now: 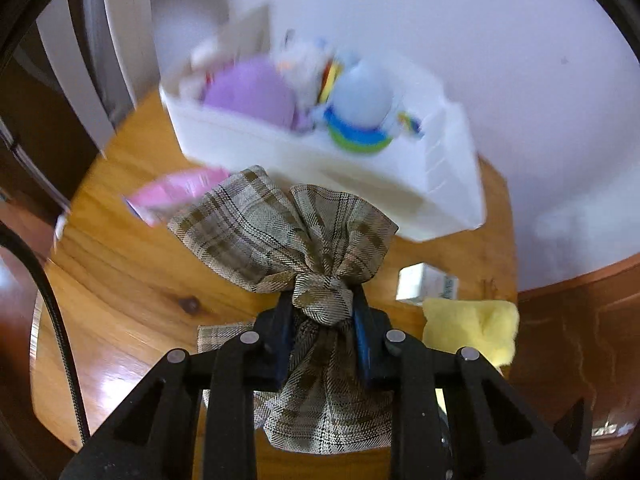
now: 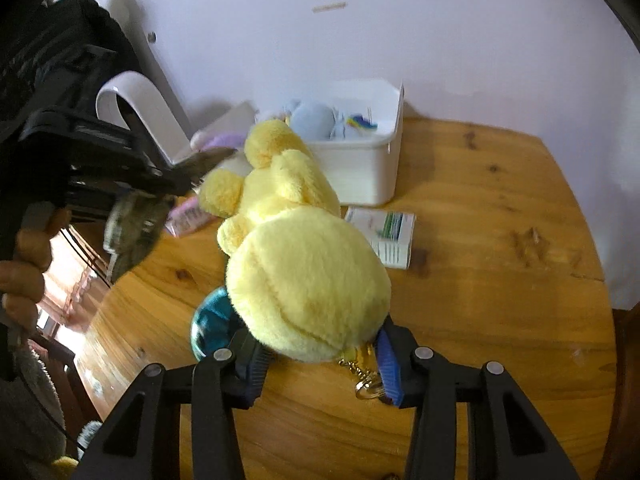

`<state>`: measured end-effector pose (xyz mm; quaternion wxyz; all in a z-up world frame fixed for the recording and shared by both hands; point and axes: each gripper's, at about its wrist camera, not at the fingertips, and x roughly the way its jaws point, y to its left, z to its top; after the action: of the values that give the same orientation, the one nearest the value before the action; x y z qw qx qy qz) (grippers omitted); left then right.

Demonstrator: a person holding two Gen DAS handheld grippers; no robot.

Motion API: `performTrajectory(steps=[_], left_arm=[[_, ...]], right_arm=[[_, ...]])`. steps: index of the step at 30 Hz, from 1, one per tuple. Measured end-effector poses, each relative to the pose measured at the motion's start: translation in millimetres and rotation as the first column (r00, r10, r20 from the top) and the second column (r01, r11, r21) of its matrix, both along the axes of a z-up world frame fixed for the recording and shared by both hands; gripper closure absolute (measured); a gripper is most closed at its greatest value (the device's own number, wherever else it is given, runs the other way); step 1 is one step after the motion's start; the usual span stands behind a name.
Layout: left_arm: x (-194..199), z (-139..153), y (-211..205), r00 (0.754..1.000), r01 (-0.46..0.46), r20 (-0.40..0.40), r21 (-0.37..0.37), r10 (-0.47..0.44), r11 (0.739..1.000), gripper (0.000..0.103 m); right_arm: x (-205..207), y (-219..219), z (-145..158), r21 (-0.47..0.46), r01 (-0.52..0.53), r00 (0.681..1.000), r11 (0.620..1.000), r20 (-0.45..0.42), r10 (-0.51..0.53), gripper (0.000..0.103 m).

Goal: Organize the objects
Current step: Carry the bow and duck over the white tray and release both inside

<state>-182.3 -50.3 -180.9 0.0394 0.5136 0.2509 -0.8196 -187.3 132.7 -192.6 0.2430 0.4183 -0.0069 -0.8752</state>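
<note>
Two things are being carried at once, one in each claw. Through the left wrist camera, the left claw [image 1: 322,320] is seen pinched on a plaid cloth bow [image 1: 288,232] at its knot, with the loops fanned out ahead of the fingers and the tails hanging back between them. Beyond it, a white bin [image 1: 360,168] is set on the wooden counter [image 1: 132,280], already holding a purple plush [image 1: 252,90] and a pale blue toy [image 1: 362,96]; this part of the picture is smeared, so the smaller items inside cannot be made out. A pink packet [image 1: 176,190] lies left of the bin, and a small white box [image 1: 426,284] lies to the right, near a yellow plush.

Through the right wrist camera, the right claw [image 2: 316,354] is seen pressed against the round head of the yellow plush [image 2: 304,280], whose gold chain dangles by the right finger. A teal item [image 2: 212,326] is partly hidden beneath it. The bin sits well ahead, with the small box between.

For the drop to go well, the bow should probably be brought over the open top of the bin before the fingers are spread, since light cloth may cling or drift. The plush is best carried high enough to clear the bin's near wall, with its chain kept from snagging on the rim.
</note>
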Motion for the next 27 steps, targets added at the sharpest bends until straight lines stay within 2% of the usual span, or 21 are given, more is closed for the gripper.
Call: performTrajectory(steps=[4, 8, 13, 17, 20, 24, 27], left_arm=[[3, 52, -6, 0.995, 0.008, -0.103, -0.081, -0.016, 0.997, 0.076], [12, 103, -1, 0.978, 0.031, -0.196, -0.169, -0.065, 0.985, 0.076], [9, 152, 1, 0.957, 0.056, -0.264, -0.245, -0.123, 0.968, 0.075], [3, 179, 2, 0.942, 0.072, -0.298, -0.272, -0.155, 0.96, 0.075], [-8, 197, 5, 0.931, 0.07, -0.318, -0.324, -0.179, 0.943, 0.075], [-30, 208, 7, 0.93, 0.059, -0.316, -0.378, -0.189, 0.924, 0.075], [-54, 210, 1, 0.939, 0.053, -0.297, -0.37, -0.172, 0.927, 0.075]], right_arm=[[2, -1, 33, -0.027, 0.001, 1.0, 1.0, -0.027, -0.002, 0.057], [-3, -7, 77, -0.041, -0.004, 0.997, 0.999, -0.082, 0.001, 0.057], [-19, -18, 129, -0.045, -0.002, 0.989, 0.999, -0.145, -0.005, 0.056], [-35, -31, 168, -0.062, 0.007, 0.986, 0.998, -0.165, -0.017, 0.056], [-50, -42, 187, -0.064, 0.019, 0.983, 0.998, -0.182, -0.03, 0.056], [-74, -55, 200, -0.071, 0.059, 0.983, 0.996, -0.168, -0.07, 0.055], [-97, -59, 198, -0.079, 0.093, 0.985, 0.992, -0.137, -0.104, 0.055]])
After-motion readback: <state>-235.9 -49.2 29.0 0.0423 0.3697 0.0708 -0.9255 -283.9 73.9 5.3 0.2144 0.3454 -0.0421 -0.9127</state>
